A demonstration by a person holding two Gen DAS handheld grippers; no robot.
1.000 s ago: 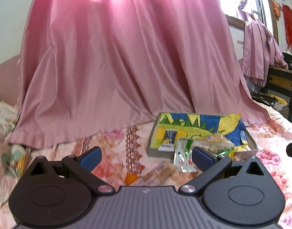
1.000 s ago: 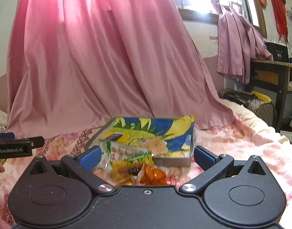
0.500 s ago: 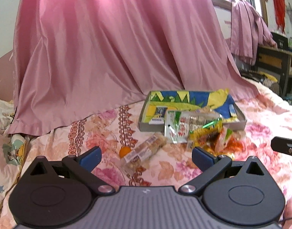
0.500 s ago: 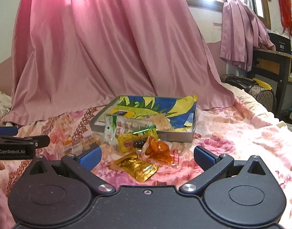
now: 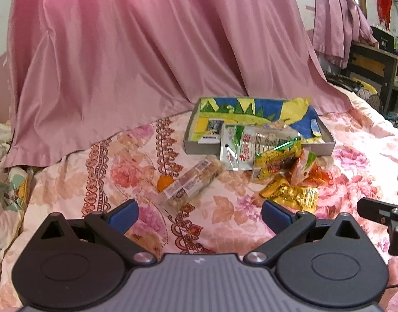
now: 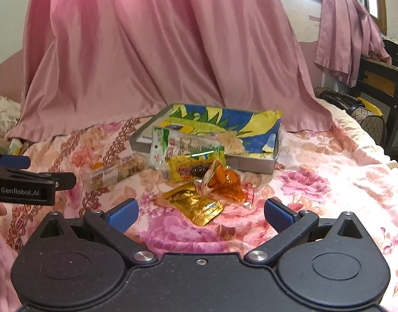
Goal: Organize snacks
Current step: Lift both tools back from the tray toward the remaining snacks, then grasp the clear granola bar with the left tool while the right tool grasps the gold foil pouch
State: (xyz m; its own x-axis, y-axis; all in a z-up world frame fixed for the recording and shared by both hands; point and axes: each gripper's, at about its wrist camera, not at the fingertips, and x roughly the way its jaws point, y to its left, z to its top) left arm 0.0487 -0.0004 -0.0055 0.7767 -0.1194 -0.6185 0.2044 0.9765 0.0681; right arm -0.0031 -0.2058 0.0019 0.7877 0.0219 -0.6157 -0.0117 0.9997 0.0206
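A grey box [image 5: 196,147] [image 6: 253,165] lined with blue, yellow and green paper lies on a floral bedspread. Against its front edge lean a white-green packet [image 5: 240,150] [image 6: 178,148] and a yellow packet [image 5: 277,156] [image 6: 191,169]. In front of these lie an orange packet [image 5: 308,169] [image 6: 225,182], a gold packet [image 5: 292,195] [image 6: 193,205] and a clear-wrapped nut bar [image 5: 191,184] [image 6: 115,173], with a small orange sweet [image 5: 164,182] beside the bar. My left gripper [image 5: 200,214] is open just short of the bar. My right gripper [image 6: 201,213] is open just short of the gold packet. Both hold nothing.
A pink curtain [image 5: 136,59] hangs down onto the bed behind the box. A dark desk [image 5: 376,62] and bags [image 6: 355,106] stand at the right. The right gripper's finger [image 5: 381,210] shows at the left view's right edge, the left gripper [image 6: 24,184] at the right view's left edge.
Both grippers have drawn back and up from the box, so more of the bedspread and the snacks in front of the box now show. Both stay open.
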